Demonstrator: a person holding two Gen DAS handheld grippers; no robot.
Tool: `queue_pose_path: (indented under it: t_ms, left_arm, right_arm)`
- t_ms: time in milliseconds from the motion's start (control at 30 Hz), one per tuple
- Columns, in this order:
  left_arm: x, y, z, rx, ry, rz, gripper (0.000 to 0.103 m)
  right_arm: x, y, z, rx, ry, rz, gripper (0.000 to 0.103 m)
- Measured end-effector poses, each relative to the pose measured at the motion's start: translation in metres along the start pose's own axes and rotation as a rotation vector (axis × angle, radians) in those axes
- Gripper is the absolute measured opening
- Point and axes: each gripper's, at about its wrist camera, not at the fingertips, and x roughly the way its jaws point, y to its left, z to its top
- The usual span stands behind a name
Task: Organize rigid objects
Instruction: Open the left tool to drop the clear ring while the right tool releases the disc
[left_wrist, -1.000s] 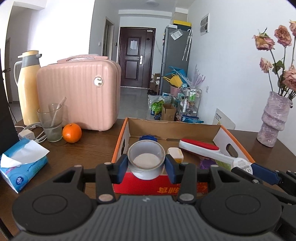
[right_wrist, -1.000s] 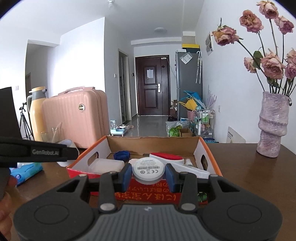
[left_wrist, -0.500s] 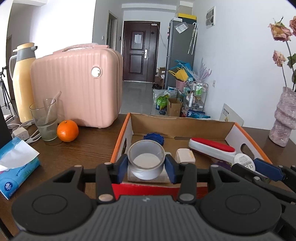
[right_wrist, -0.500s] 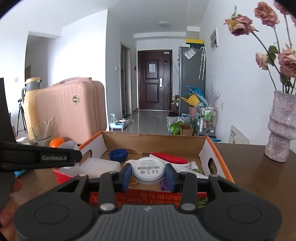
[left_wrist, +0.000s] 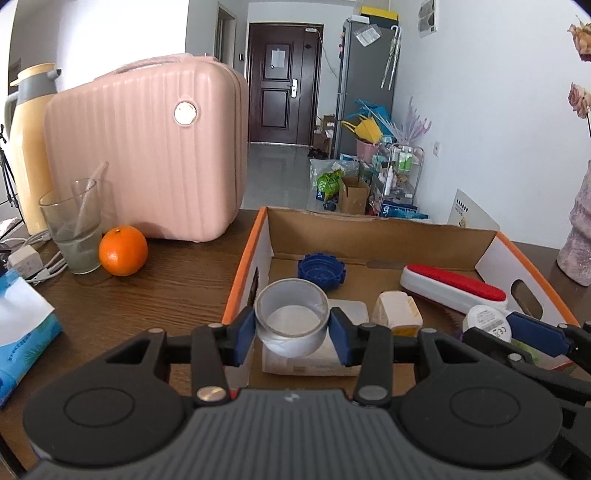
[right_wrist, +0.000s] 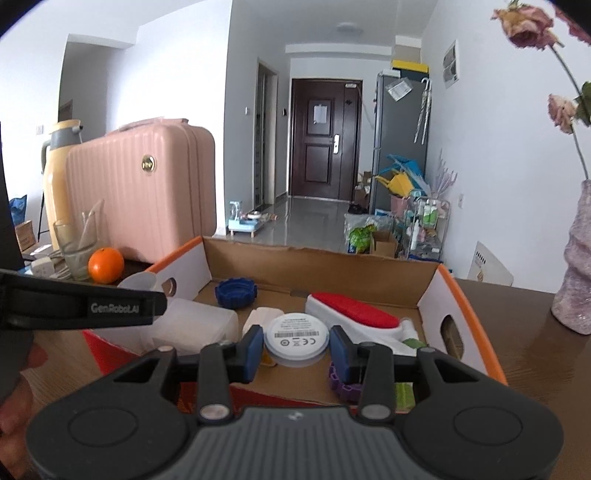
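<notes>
My left gripper (left_wrist: 291, 328) is shut on a grey tape roll (left_wrist: 291, 317), held over the front left of the open cardboard box (left_wrist: 376, 236). My right gripper (right_wrist: 296, 347) is shut on a white round disc (right_wrist: 296, 338), held over the box's (right_wrist: 321, 262) front middle; it also shows in the left wrist view (left_wrist: 487, 323). In the box lie a blue cap (left_wrist: 320, 269), a red and white brush (left_wrist: 452, 286), a cream block (left_wrist: 397, 314) and a white lidded container (left_wrist: 351, 310).
On the wooden table (left_wrist: 166, 280) left of the box stand an orange (left_wrist: 123, 251), a glass with a straw (left_wrist: 74, 229), a pink case (left_wrist: 147, 162), a yellow flask (left_wrist: 26, 147) and a tissue pack (left_wrist: 22, 328). A purple vase (right_wrist: 576, 269) stands at the right.
Both grippers have moved forward and down over the box with their objects still held. The box interior now fills more of both views.
</notes>
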Motion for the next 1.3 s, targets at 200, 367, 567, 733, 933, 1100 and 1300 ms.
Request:
queue_pose_path:
  t_ms: [200,367,567,733,933,1100,1300]
  left_arm:
    - [0.016,0.001,0.0,0.009,0.044,-0.02,0.045]
    - [0.021,0.002,0.001,0.013,0.053,-0.032,0.045]
    - [0.024,-0.003,-0.002,0.031,0.06,-0.042,0.045]
    - [0.025,-0.003,-0.004,0.037,0.058,-0.043,0.049]
    - [0.024,-0.003,-0.004,0.036,0.056,-0.056,0.055]
    - [0.02,-0.004,-0.005,0.04,0.042,-0.063,0.064]
    - [0.009,0.0,-0.002,0.016,-0.006,-0.067,0.08]
  right_arm:
    - [0.018,-0.001,0.003,-0.01,0.044,0.027,0.038]
    - [0.026,-0.004,0.0,0.011,0.078,0.046,0.038]
    - [0.028,-0.006,-0.003,0.027,0.086,0.056,0.039]
    - [0.027,-0.007,-0.005,0.032,0.082,0.057,0.038]
    - [0.025,-0.008,-0.004,0.044,0.082,0.056,0.043]
    - [0.022,-0.008,-0.004,0.045,0.07,0.043,0.062]
    - [0.018,-0.011,-0.003,0.057,0.058,0.046,0.072]
